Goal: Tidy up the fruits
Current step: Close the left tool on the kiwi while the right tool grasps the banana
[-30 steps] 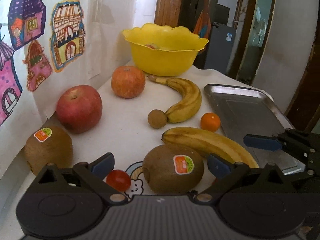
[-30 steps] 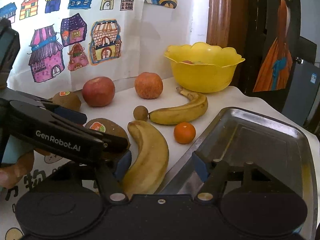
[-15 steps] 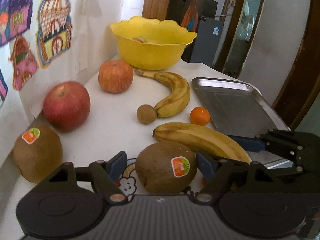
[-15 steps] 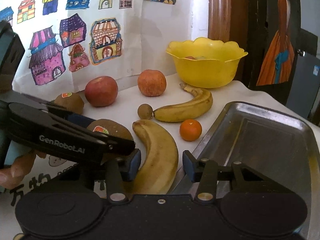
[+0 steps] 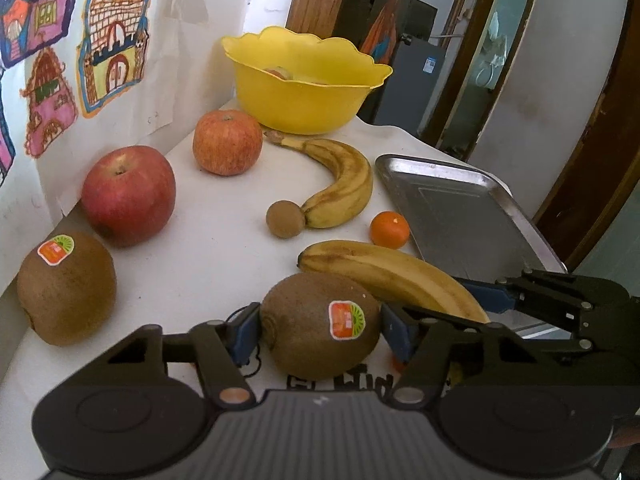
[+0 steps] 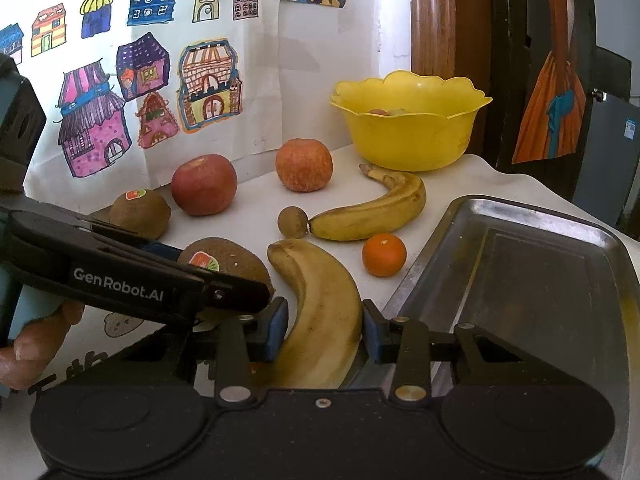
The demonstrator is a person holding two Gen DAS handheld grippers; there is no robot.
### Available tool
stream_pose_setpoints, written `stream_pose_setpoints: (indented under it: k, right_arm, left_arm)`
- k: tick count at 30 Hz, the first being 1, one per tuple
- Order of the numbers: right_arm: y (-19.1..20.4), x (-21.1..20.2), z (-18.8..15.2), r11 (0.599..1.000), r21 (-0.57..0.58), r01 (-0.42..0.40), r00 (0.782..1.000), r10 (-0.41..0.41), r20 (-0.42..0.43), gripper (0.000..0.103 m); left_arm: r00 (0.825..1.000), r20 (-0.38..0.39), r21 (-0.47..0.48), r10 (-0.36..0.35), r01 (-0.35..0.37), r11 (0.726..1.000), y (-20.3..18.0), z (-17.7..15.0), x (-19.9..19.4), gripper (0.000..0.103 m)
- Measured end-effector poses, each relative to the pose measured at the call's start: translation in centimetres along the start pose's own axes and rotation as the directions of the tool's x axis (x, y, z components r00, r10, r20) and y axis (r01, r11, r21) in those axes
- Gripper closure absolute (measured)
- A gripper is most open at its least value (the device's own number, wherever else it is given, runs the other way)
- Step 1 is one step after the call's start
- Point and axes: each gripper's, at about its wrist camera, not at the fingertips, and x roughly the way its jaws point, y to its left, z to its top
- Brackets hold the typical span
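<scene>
grippers closer in — fruit in bowl point(image 5: 304, 92)

House drawings point(image 6: 208, 84) on the wall — wooden door frame point(image 6: 434, 20) beside.

1. A home, by the look of it.
2. Childlike house drawings point(image 6: 148, 92) taped on the white wall.
3. Wooden door frame point(image 6: 430, 20) beside a dark doorway.
4. Fruit spread over a white-covered surface point(image 5: 208, 248), with a yellow plastic bowl point(image 6: 412, 128).
</scene>
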Motion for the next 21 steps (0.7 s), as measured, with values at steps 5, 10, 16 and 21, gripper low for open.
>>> stream_pose_setpoints:
  k: [5,10,16,21]
  right_arm:
    - [0.2,0.4,0.2,1.000,0.002,0.006,1.000,-0.006,-0.005,0.060]
    - [0.2,0.6,0.3,1.000,0.012,0.015,1.000,-0.014,-0.006,0.063]
    - [0.1,0.4,0.1,0.999,0.030,0.026,1.000,-0.026,0.002,0.066]
    - [0.8,0.2,0.0,0.999,0.009,0.048,0.999,-0.048,0.016,0.066]
  left_arm:
    - [1.000,0.013,-0.010,0.009,-0.008,1.000,0.0,-0.1,0.2,0.033]
    - [1.000,0.012,-0.029,0.022,-0.022,0.999,-0.2,-0.1,0.1,0.035]
    - [0.999,0.013,-0.062,0.051,-0.050,0.997,0.3,-0.4,-0.7,0.036]
    - [0.994,0.017,-0.066,0.109,-0.108,0.992,0.0,-0.6,-1.1,0.036]
